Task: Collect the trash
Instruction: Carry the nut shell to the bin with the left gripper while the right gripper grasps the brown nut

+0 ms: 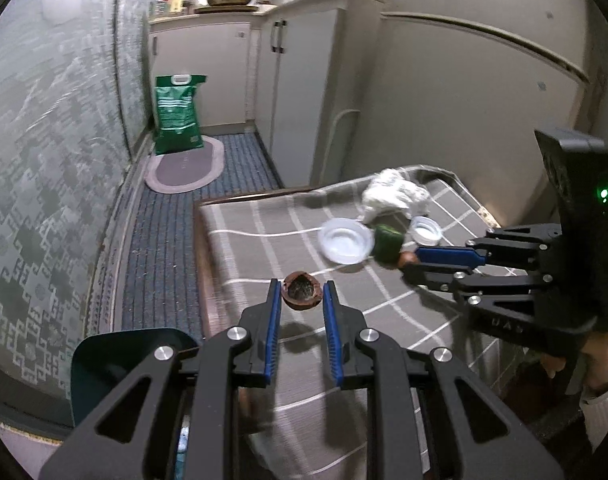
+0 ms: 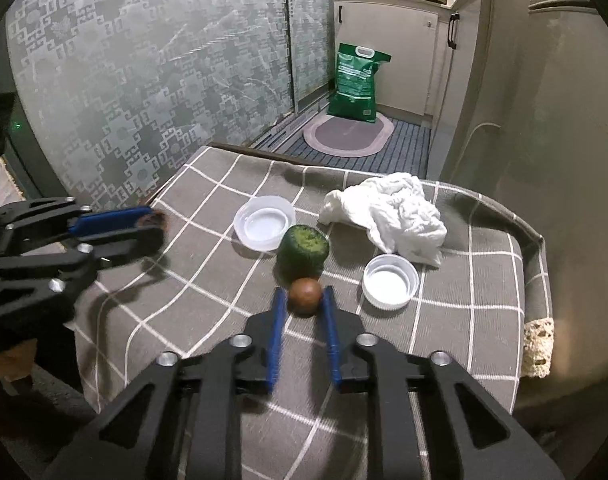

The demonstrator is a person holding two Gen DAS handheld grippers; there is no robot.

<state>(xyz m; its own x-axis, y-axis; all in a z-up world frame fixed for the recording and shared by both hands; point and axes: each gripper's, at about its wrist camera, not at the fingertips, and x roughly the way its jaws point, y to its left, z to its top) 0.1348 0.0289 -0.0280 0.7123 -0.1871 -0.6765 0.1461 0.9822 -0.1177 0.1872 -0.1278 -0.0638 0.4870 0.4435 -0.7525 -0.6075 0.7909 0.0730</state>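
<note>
My left gripper point(image 1: 302, 295) is shut on a brown walnut shell half point(image 1: 299, 291) and holds it above the grey checked tablecloth point(image 1: 263, 236). It also shows at the left of the right wrist view point(image 2: 153, 226). My right gripper point(image 2: 304, 300) is shut on a round brown nut point(image 2: 305, 296), at the cloth, just in front of a green vegetable stub point(image 2: 302, 251). On the cloth lie two clear plastic lids point(image 2: 264, 222) point(image 2: 390, 281) and a crumpled white tissue point(image 2: 392, 212).
A dark green bin point(image 1: 115, 368) stands on the floor at the table's near left corner. A green sack point(image 2: 356, 82) and an oval mat point(image 2: 348, 136) lie on the striped floor beyond. A patterned glass door is left, white cabinets right.
</note>
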